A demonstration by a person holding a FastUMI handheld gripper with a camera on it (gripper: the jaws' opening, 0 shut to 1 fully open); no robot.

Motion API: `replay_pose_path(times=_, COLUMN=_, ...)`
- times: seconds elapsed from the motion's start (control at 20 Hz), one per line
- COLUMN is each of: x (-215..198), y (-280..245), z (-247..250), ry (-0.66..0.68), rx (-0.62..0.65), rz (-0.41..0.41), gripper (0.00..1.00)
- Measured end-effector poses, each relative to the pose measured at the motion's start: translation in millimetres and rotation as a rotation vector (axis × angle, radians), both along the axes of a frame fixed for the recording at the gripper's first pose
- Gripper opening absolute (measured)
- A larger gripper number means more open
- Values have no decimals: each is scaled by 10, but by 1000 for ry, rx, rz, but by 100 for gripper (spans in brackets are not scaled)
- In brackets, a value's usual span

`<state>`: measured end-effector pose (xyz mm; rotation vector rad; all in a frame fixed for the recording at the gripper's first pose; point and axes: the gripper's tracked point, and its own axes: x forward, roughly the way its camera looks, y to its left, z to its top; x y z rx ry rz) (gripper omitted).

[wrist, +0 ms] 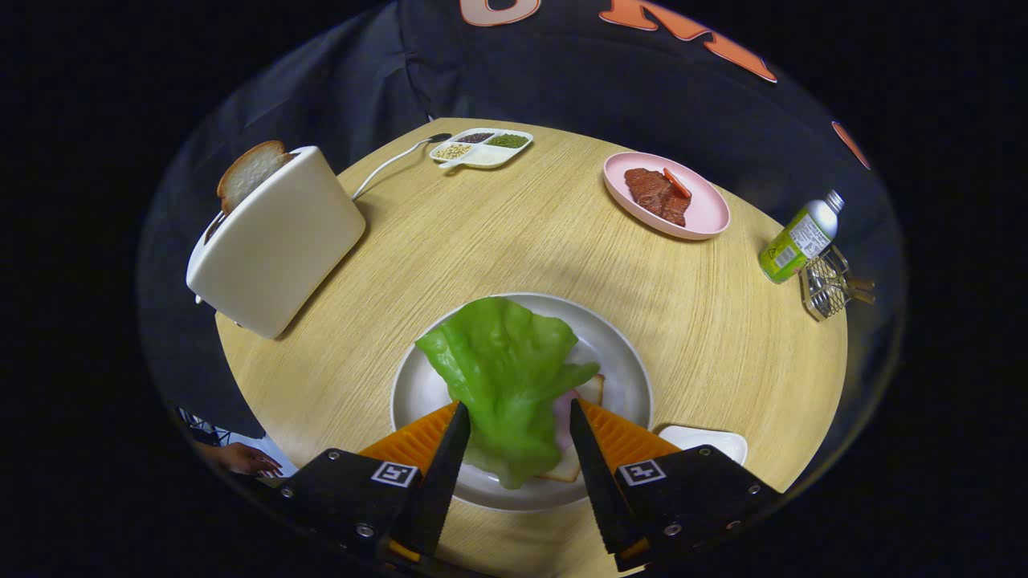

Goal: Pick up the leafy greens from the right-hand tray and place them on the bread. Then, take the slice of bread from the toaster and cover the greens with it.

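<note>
Green leaf (pixel 506 377) lies on the bread (pixel 593 389) at lower centre, my gripper (pixel 514 433) open around it; toaster (pixel 277 241) slice (pixel 250 170) upper left remains.

We see a round wooden table (pixel 514 241). At its far edge sits a divided dish (pixel 482 148) of beans, a pink plate (pixel 707 217) with meat slices (pixel 657 194), then a green-labelled bottle (pixel 799 238) beside a wire holder (pixel 827 285).

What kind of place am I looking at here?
Probably a mock kitchen table in a recording booth: a toaster holding bread, a plate of leafy greens, black cloth behind. The tool is open around the greens.
</note>
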<state>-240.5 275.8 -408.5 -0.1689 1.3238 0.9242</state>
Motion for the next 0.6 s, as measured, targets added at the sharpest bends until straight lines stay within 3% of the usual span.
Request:
replay_pose_path(times=0.35, x=72, y=-59, z=-8, ry=-45, rx=-31, rz=-4, gripper=76)
replay_pose_path(times=0.6, x=260, y=80, z=455, ry=-92, rx=16, rz=-17, gripper=77)
